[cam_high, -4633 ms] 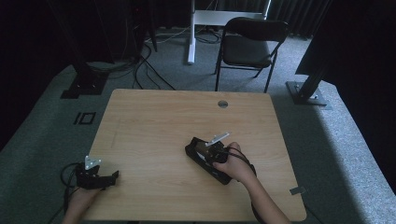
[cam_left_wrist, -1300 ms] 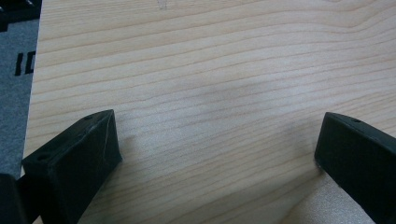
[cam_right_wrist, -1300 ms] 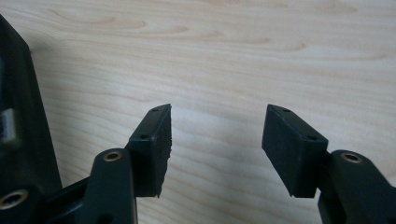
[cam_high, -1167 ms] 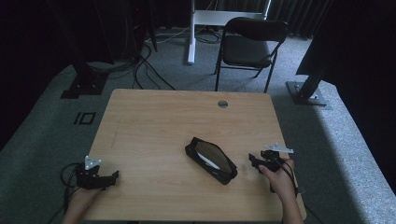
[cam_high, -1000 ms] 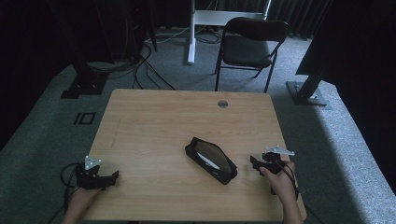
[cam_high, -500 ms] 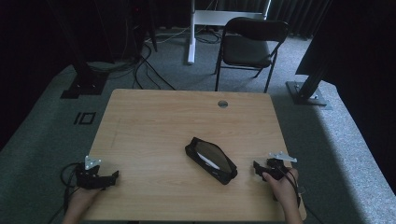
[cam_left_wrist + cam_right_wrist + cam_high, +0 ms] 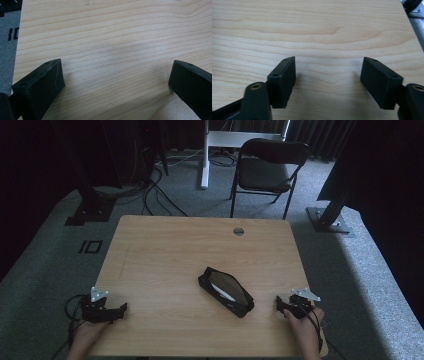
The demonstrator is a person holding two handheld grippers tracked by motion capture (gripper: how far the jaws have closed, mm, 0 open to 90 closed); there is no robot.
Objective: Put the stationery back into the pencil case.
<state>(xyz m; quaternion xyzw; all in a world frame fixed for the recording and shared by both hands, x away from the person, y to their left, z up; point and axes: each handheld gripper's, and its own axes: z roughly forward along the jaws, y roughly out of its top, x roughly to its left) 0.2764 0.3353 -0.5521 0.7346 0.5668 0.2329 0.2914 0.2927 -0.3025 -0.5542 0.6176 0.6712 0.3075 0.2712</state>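
High view. A black pouch (image 7: 225, 291) lies slantwise near the middle of the tabletop (image 7: 165, 250), its flap open on a pale lining. The right tongs (image 7: 281, 305) now rest near the right front corner, apart from the pouch; a few seconds earlier they worked at the pouch itself, so it has been let go and left where it lies. The left tongs (image 7: 121, 308) sit at the left front edge, in the same place as in every earlier frame. A folding chair (image 7: 268, 166) stands on the carpet beyond the far edge.

Left gripper view. The left tongs (image 7: 115, 82) are spread wide over bare wood grain, nothing between them.

Right gripper view. The right tongs (image 7: 327, 80) stand spread, having just been opening, with bare tabletop between the jaws.

Reading. With both hands withdrawn to the near corners and both tongs empty, the work on the pouch appears finished or paused; any further step would require a fresh reach toward the centre.
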